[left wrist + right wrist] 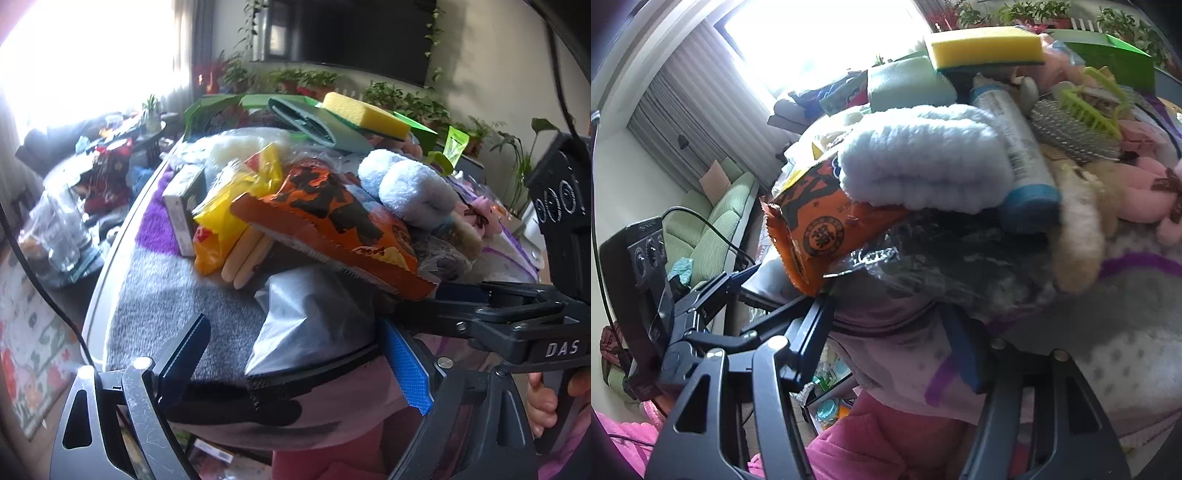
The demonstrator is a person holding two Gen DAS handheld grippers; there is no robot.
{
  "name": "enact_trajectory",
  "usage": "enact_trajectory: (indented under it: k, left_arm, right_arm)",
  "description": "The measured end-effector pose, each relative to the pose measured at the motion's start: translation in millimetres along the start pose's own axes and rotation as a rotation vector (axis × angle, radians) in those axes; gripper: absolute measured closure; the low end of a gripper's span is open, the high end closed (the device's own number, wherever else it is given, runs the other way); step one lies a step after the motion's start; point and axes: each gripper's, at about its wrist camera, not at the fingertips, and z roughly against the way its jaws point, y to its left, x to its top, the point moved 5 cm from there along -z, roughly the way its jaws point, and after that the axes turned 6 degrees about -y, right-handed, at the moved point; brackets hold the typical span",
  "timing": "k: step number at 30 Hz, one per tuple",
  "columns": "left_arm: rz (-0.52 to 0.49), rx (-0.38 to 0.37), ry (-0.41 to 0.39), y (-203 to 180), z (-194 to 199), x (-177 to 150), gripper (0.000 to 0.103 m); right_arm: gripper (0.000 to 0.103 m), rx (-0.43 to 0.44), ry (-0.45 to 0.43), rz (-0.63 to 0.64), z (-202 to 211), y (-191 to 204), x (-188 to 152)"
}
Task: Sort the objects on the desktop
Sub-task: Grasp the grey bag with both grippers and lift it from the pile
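**Sorting barely begun: the heap is still one heap**

Judging by how things lie, almost none of the sorting is done. The desktop objects sit in a single mixed pile on a tabletop covered with a grey and purple cloth. An orange snack packet lies over a yellow packet and a silvery bag; a rolled pale-blue towel rests on the orange packet, with a yellow sponge perched at the top. Beside them are a blue-capped tube, a green claw clip, a steel scourer and a pink plush toy. No separate groups or filled containers show anywhere, though the far side of the pile is hidden, so something may already be set apart there.

The left gripper stands with its jaws spread wide at the near edge of the tabletop, the silvery bag between them but not pinched. The right gripper is parted too, its fingers low at the front of the pile under a dark crinkled bag, and holds nothing that can be seen. Practically every item is left to be picked out and grouped.
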Motion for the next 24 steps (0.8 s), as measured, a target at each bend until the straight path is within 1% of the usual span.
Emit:
enact_trajectory:
  k: [2, 5, 7, 8, 9, 10, 16, 18, 19, 20, 23, 24]
  left_arm:
    - [-0.017, 0.004, -0.007, -3, -2, 1, 0.012]
    - [-0.04, -0.008, -0.018, -7, -2, 3, 0.018]
    - [-0.046, -0.03, -0.018, -11, -2, 4, 0.027]
    - [-0.048, -0.04, -0.019, -12, -1, 4, 0.029]
    - [-0.051, -0.05, -0.02, -15, -1, 4, 0.035]
    - [-0.059, -0.062, -0.021, -18, -1, 4, 0.039]
    - [-0.086, -0.06, -0.029, -26, 6, 3, 0.041]
    - [-0.092, -0.069, -0.031, -29, 11, 2, 0.041]
    - [-0.095, -0.079, -0.031, -31, 15, 1, 0.041]
    - [-0.098, -0.084, -0.031, -32, 18, 1, 0.041]
    - [-0.12, -0.088, -0.041, -38, 29, 0, 0.041]
    - [-0.127, -0.089, -0.044, -41, 32, 0, 0.041]
  right_arm:
    - [0.045, -0.004, 0.006, 0.004, -3, -1, 1]
    - [0.051, -0.007, 0.005, 0.008, -5, 0, -1]
    - [0.053, -0.004, 0.002, 0.007, -6, -1, 0]
    - [0.055, -0.001, 0.001, 0.004, -4, -1, -1]
    - [0.056, 0.001, -0.001, 0.003, -2, 0, -3]
    - [0.057, 0.001, -0.001, 0.001, -3, 0, -1]
    - [0.062, 0.005, -0.009, 0.018, 1, 2, -2]
    - [0.063, 0.008, -0.005, 0.023, 6, 6, -4]
    - [0.063, 0.01, -0.002, 0.022, 7, 3, 1]
    - [0.063, 0.015, 0.003, 0.02, 8, 11, 3]
    - [0.063, 0.03, 0.009, 0.021, 13, 17, -1]
    - [0.063, 0.033, 0.01, 0.021, 15, 11, 3]
